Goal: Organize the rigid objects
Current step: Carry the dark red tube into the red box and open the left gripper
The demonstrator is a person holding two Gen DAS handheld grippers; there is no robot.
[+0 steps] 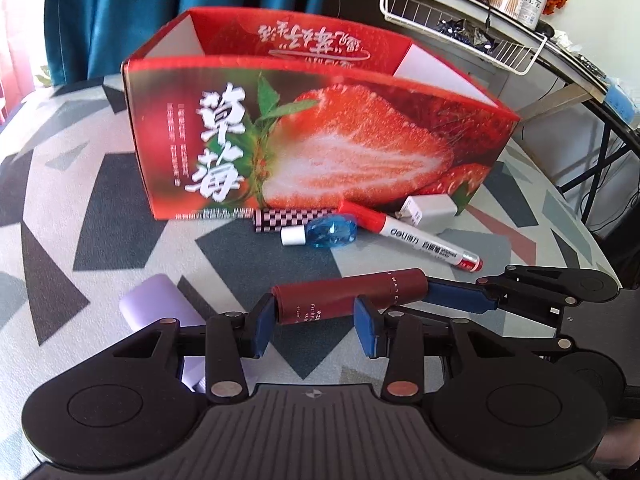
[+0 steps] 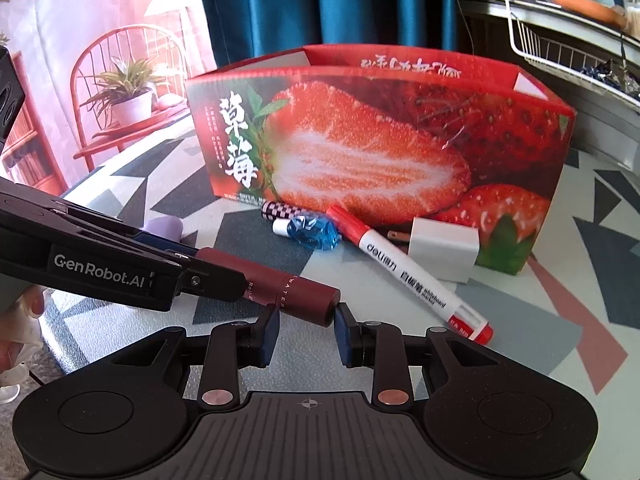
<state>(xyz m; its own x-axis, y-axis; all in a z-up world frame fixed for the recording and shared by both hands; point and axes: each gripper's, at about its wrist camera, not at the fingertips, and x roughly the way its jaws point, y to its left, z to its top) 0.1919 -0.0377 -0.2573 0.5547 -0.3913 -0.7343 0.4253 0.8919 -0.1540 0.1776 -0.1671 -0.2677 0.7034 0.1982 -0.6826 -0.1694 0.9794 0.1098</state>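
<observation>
I'm mid-handoff — both the left gripper [image 1: 316, 330] and right gripper [image 2: 307, 330] have jaws clamped on the maroon tube [image 1: 348, 294]; next, one releases — then the strawberry box [image 1: 320, 136] at upper centre.

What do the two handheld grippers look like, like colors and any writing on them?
Both are matte black linkage frames with round silver and copper rivets and blue rubber finger pads. The left gripper carries white "GenRobot.AI" lettering on its side, seen from the right gripper camera. No cables show.

Left gripper [image 2: 208, 258] – matte black, blue pads, white "GenRobot.AI" lettering; right gripper [image 2: 308, 330] – copper-coloured pivot discs.
</observation>
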